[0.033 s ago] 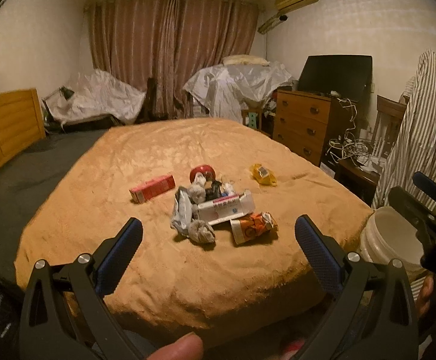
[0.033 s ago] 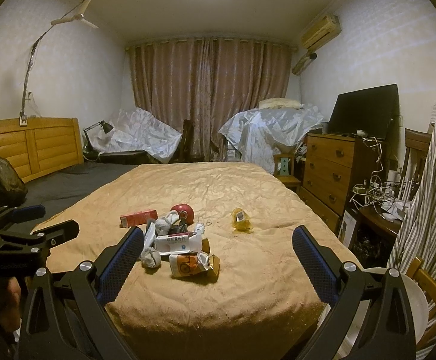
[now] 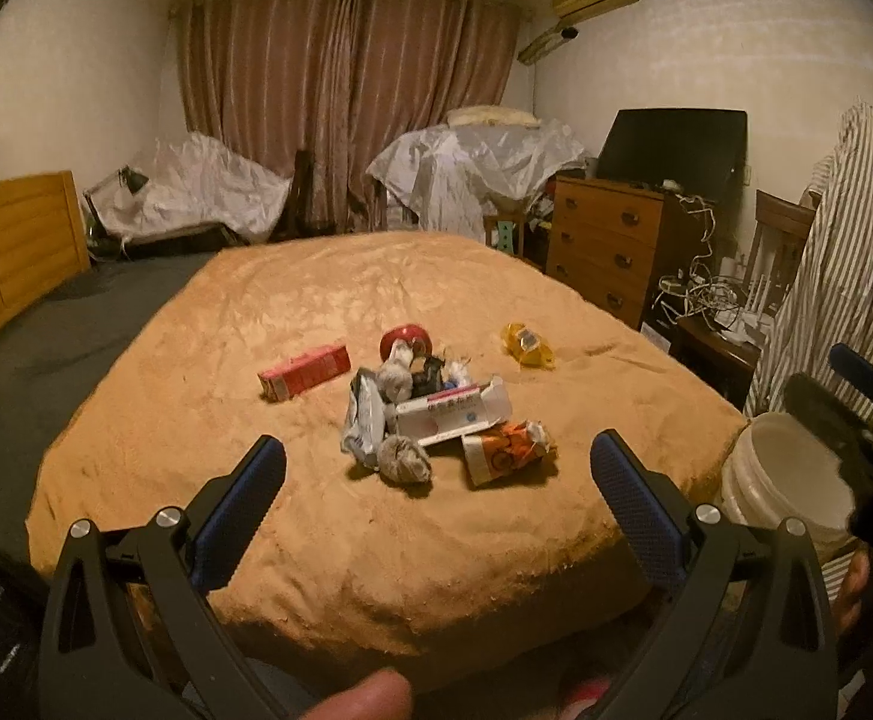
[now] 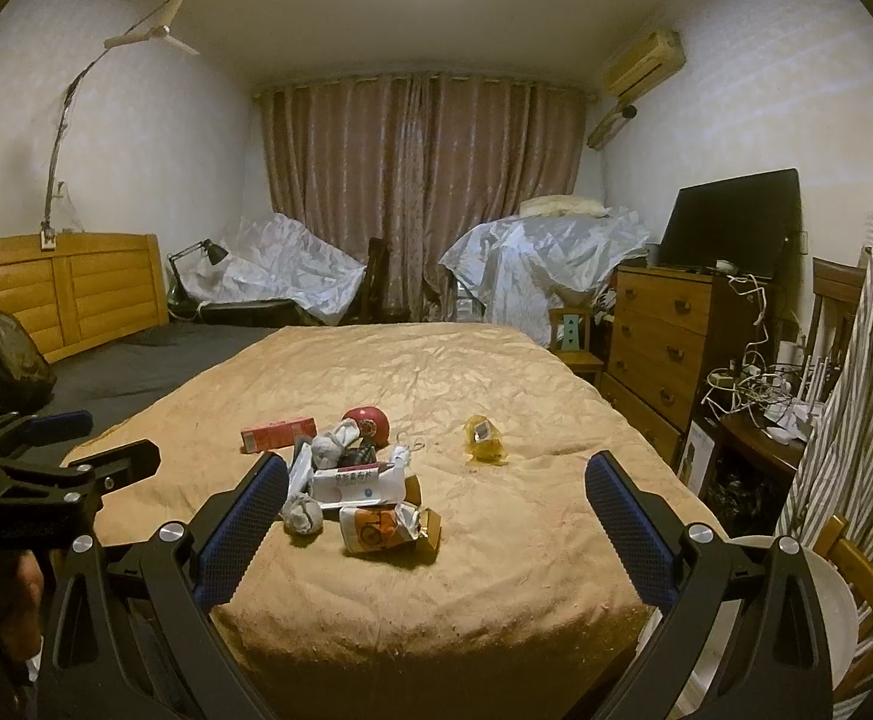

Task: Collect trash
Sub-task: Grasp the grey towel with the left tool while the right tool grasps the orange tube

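A pile of trash lies on the tan bedspread (image 3: pixel 376 312): a white carton (image 3: pixel 454 414), an orange crushed carton (image 3: pixel 505 453), grey crumpled wads (image 3: pixel 403 459), a silver wrapper (image 3: pixel 364 426), a red round thing (image 3: pixel 406 339). A red box (image 3: pixel 304 371) lies to the left and a yellow wrapper (image 3: pixel 527 345) to the right. My left gripper (image 3: pixel 436 474) is open and empty just short of the pile. My right gripper (image 4: pixel 436 489) is open and empty, with the pile (image 4: pixel 370 486) between its fingers in view. A white bucket (image 3: pixel 784 480) stands at the bed's right corner.
A wooden dresser (image 3: pixel 607 252) with a dark TV (image 3: pixel 676 150) stands right of the bed, with tangled cables (image 3: pixel 712 294) and a striped cloth (image 3: pixel 856 240) nearer. A wooden headboard (image 4: pixel 64 288) and dark sheet (image 4: pixel 136 360) lie left. Covered furniture (image 4: pixel 292 264) lines the curtain.
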### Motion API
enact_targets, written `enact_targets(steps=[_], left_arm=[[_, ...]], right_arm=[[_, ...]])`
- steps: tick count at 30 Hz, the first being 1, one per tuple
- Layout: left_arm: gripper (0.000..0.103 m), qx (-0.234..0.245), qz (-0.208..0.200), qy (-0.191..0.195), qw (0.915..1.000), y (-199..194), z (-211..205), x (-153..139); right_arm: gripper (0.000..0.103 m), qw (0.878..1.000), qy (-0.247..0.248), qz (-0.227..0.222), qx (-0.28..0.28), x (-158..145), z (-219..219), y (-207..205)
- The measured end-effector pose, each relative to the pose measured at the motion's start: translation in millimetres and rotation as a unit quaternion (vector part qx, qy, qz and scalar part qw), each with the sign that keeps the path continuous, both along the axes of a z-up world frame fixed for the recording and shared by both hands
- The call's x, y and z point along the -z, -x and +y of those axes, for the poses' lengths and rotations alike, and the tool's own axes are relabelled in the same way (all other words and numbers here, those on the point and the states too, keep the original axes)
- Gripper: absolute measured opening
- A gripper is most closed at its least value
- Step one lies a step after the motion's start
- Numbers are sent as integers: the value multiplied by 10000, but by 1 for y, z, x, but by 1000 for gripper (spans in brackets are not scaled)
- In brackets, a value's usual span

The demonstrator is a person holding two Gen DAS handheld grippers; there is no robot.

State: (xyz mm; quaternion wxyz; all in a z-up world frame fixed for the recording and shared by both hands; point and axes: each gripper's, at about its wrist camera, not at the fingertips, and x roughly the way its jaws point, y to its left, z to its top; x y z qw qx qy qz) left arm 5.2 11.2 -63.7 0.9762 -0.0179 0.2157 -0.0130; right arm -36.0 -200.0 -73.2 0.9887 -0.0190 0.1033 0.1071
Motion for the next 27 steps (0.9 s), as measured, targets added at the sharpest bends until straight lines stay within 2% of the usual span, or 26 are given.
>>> enact_targets(steps=[3,7,9,13,17,20,23,27], left_arm=[[98,-32,237,-54,9997,-8,9,20],[98,-39,838,7,9965,-39,25,61],[98,45,1264,74,9919,-60,34,84],[78,297,1961,544,9786,-102,49,126],[76,295,2149,958,9715,-133,50,143],[77,227,2248,1231,9663,-156,46,151],[77,90,2338,1144,9655,-175,44,160],[76,-72,2351,915,9676,-187,48,161]], right_arm=[[99,9998,135,74,-120,11,0,-6],[99,9987,282,363,-240,25,-1,-28],[99,9973,315,585,-323,37,-2,-41],[99,9926,378,1042,-497,60,-1,-67],[99,9863,311,1481,-659,86,4,-95],[99,9782,-98,1873,-893,99,2,-114],[99,9691,-374,2185,-1082,112,5,-135],[97,9628,-316,2389,-1224,123,13,-159]])
